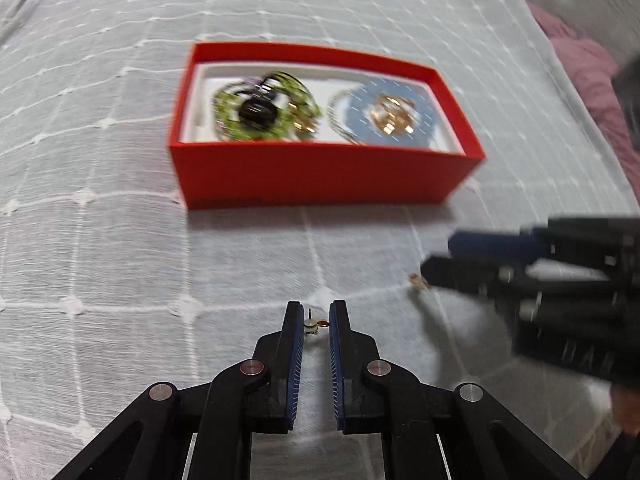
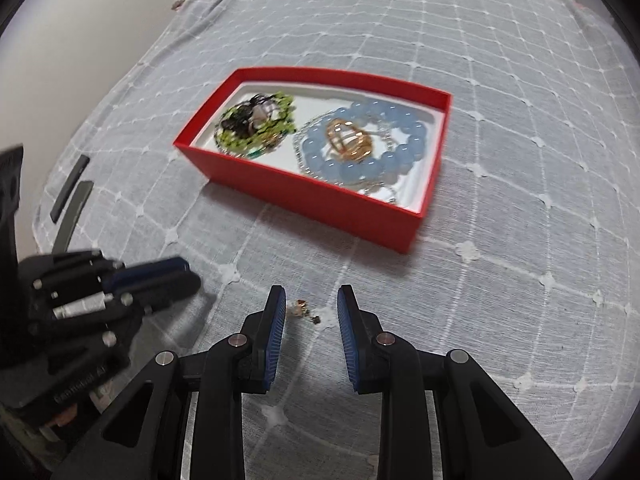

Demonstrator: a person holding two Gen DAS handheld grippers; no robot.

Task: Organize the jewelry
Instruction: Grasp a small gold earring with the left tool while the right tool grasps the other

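A red box (image 1: 320,176) (image 2: 320,200) lies on the grey checked cloth. It holds a green bead bracelet (image 1: 224,112) (image 2: 240,140), a blue bead bracelet (image 1: 400,92) (image 2: 384,160) and gold rings (image 1: 394,118) (image 2: 350,140). My left gripper (image 1: 316,312) is open a little, its fingers on either side of a small earring (image 1: 312,325) on the cloth. My right gripper (image 2: 312,300) is open around a second small earring (image 2: 305,309). In the left wrist view that earring (image 1: 418,282) lies at the right gripper's fingertips (image 1: 436,272).
The left gripper (image 2: 160,284) shows at the left of the right wrist view. Two dark flat strips (image 2: 70,196) lie near the cloth's left edge. A purple fabric (image 1: 580,68) lies at the right beyond the cloth.
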